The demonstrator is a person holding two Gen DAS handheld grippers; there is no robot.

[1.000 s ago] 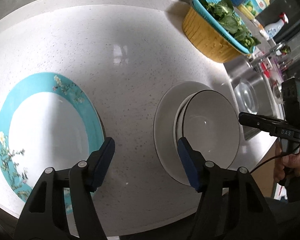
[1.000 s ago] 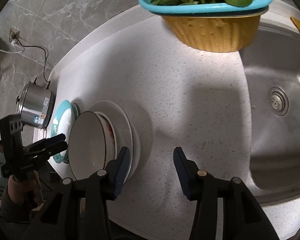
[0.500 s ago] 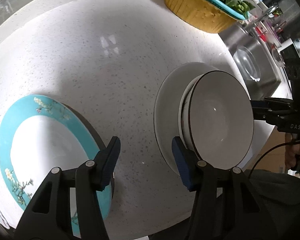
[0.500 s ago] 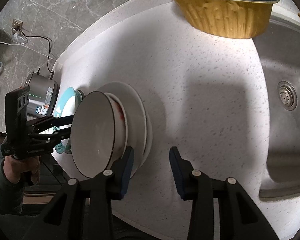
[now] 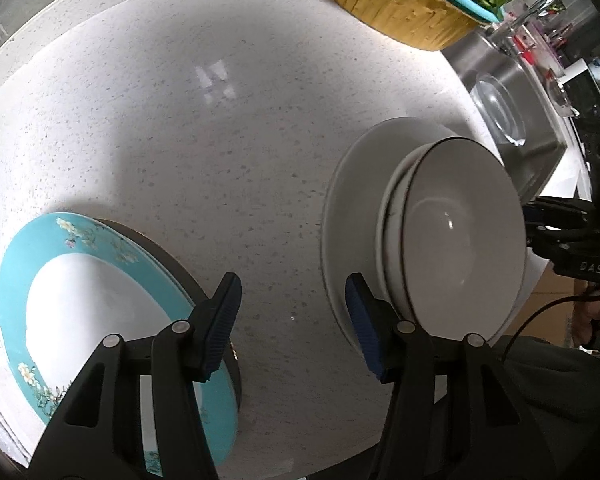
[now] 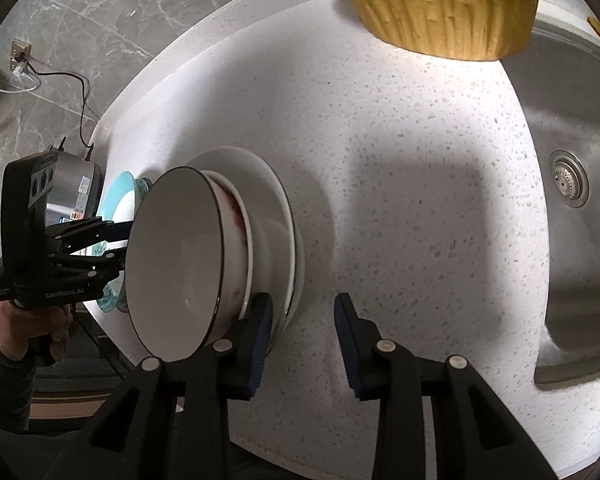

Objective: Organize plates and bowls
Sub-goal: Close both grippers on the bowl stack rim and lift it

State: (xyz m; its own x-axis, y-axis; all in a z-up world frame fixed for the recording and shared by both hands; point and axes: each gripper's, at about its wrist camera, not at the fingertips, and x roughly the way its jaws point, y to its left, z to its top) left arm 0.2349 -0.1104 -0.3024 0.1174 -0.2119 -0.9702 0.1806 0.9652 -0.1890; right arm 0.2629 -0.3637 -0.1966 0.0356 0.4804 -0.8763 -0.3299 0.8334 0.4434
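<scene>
Your right gripper (image 6: 302, 336) is closing, nothing between its jaws; left gripper (image 5: 292, 324) stands apart, empty. Dark-rimmed white bowl (image 6: 176, 256), frame centre-left, tops a nested stack on wide white plates (image 6: 278, 216). Off-centre pinch could tip it.

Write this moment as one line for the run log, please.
left gripper: open, over bare counter | right gripper: closing, nothing between | black-rimmed bowl: stacked on white plate, ungrasped
</scene>
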